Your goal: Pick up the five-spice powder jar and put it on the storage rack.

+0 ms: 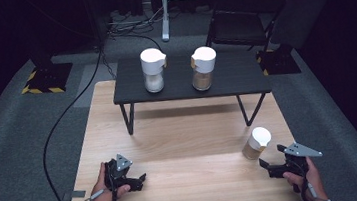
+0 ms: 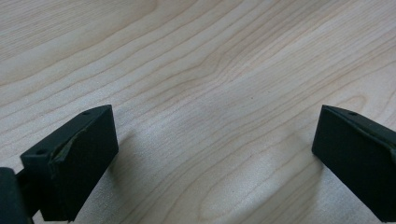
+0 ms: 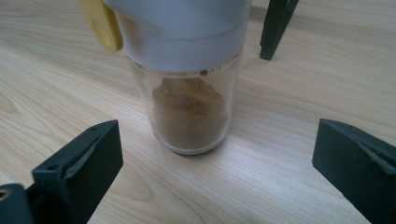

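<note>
While my right tongs (image 1: 269, 167) sit spread wide, the spice jar (image 3: 189, 88) with brown powder stands upright just ahead of them on the wooden table (image 1: 184, 130), not touched. My left tongs (image 1: 137, 181) are spread too, over bare wood. Two more spice jars (image 1: 153, 70) stand on the small black table (image 1: 234, 74) farther back.

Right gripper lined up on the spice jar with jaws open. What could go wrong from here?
1. The spice jar is tall and narrow with a heavy-looking white cap; a nudge from one jaw of the right gripper might tip it.
2. It stands near the table edge, so a push could send it off.
</note>
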Demonstrator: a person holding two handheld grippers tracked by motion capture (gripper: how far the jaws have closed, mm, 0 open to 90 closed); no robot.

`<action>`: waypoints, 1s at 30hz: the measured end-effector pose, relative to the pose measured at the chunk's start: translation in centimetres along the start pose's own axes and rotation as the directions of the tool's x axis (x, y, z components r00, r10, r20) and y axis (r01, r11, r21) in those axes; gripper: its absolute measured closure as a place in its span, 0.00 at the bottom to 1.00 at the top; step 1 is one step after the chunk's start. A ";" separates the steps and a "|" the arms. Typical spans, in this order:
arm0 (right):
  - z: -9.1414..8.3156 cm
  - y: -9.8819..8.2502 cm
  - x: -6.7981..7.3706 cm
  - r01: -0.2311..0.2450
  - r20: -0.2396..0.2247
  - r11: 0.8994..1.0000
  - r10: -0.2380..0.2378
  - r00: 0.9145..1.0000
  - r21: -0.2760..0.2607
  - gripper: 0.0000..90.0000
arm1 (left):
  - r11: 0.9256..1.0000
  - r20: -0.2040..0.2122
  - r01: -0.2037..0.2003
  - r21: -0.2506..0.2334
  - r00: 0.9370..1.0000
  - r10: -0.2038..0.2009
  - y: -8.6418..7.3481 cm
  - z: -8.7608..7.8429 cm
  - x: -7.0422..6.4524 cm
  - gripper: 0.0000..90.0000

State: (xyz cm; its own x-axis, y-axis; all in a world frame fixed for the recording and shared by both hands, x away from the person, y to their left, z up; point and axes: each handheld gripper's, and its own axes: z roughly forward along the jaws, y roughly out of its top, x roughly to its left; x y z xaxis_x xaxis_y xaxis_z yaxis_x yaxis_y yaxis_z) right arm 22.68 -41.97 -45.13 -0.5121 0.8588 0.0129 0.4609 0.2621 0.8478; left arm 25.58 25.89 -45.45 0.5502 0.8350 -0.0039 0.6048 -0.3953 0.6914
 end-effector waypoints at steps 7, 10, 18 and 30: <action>0.1 0.4 0.4 0.005 -0.015 1.000 -0.005 1.000 -0.016 0.01 | 1.000 0.000 0.000 0.000 1.000 0.000 0.0 0.0 0.0 0.00; 0.1 0.5 0.5 0.009 -0.019 1.000 -0.009 1.000 -0.020 0.01 | 1.000 0.000 0.000 0.000 1.000 0.000 0.0 0.0 0.0 0.00; 0.2 0.8 0.7 0.012 -0.021 1.000 -0.013 1.000 -0.027 0.01 | 1.000 0.000 0.000 0.000 1.000 0.000 0.0 0.0 0.0 0.00; 0.8 1.3 0.9 0.009 -0.024 1.000 -0.009 1.000 -0.022 0.01 | 1.000 0.000 0.001 0.000 1.000 -0.001 0.0 0.0 0.0 0.00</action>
State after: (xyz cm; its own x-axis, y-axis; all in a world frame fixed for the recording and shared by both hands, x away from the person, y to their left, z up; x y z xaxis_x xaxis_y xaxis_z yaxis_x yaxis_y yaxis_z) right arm 23.41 -40.55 -44.48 -0.5339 0.8454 0.0177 0.4400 0.2598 0.8596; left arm 25.57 25.89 -45.45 0.5500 0.8351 -0.0045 0.6050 -0.3948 0.6915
